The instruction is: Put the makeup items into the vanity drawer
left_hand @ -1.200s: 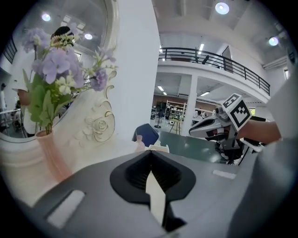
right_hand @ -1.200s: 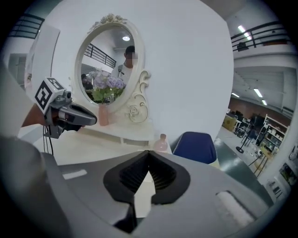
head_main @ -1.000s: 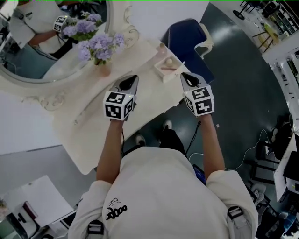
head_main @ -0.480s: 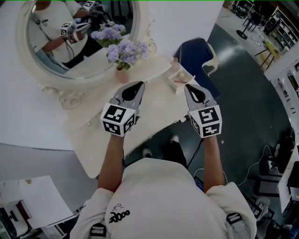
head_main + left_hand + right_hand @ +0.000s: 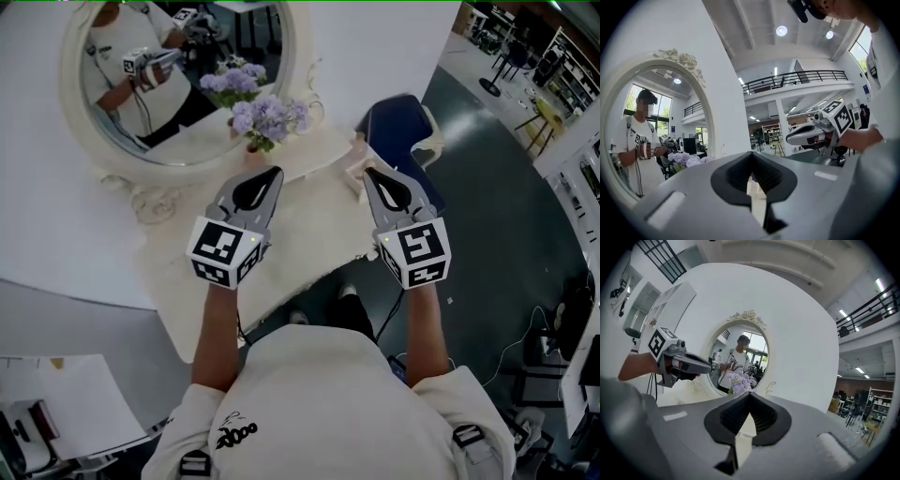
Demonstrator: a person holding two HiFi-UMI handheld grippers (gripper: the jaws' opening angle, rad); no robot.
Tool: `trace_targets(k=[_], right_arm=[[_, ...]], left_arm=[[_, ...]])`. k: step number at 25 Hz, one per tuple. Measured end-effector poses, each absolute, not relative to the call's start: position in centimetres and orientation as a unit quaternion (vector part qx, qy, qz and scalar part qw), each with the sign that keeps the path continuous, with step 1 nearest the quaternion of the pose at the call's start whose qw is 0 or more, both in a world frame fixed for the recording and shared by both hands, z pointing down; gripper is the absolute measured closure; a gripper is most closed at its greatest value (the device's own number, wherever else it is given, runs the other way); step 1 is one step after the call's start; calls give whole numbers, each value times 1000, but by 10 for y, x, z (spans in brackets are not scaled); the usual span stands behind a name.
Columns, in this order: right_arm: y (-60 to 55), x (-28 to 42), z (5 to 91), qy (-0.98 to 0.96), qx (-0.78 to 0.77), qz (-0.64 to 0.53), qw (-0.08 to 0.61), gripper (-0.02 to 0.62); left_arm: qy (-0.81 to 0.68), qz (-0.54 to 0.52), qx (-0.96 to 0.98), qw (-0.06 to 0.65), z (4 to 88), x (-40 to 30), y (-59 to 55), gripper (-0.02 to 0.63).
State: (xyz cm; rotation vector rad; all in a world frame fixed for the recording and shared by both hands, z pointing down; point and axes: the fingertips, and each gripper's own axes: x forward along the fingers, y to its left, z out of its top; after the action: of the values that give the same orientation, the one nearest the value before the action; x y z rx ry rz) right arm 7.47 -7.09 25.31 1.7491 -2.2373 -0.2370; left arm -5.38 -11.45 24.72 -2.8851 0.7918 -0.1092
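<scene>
My left gripper (image 5: 273,172) hangs shut and empty over the middle of the cream vanity top (image 5: 314,220). Level with it, my right gripper (image 5: 369,172) is also shut and empty, over the vanity's right end. A small cream tray (image 5: 355,170) with makeup items peeks out just left of the right gripper's tip, mostly hidden by it. In the left gripper view the jaws (image 5: 751,153) meet with nothing between them, and the right gripper (image 5: 811,134) shows beyond. The right gripper view shows its own closed jaws (image 5: 750,394) and the left gripper (image 5: 682,364). No drawer front can be made out.
An oval mirror (image 5: 178,84) in an ornate frame stands behind the vanity, reflecting a person. A vase of purple flowers (image 5: 270,120) sits at the back of the top. A blue chair (image 5: 398,131) stands at the vanity's right end, on dark floor (image 5: 487,216).
The head view has swung, bringing the whole mirror into sight. Both grippers stay shut side by side over the vanity, and the tray has slipped behind the right gripper's tip.
</scene>
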Motion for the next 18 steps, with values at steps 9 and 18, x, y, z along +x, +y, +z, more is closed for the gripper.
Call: trace_targets(k=[9, 18], right_arm=[[-77, 65, 248, -786, 592, -93, 151, 594], [-86, 62, 256, -788, 588, -92, 158, 594]], left_arm=[[260, -31, -961, 90, 232, -55, -115, 589], [257, -33, -961, 94, 232, -55, -119, 589]])
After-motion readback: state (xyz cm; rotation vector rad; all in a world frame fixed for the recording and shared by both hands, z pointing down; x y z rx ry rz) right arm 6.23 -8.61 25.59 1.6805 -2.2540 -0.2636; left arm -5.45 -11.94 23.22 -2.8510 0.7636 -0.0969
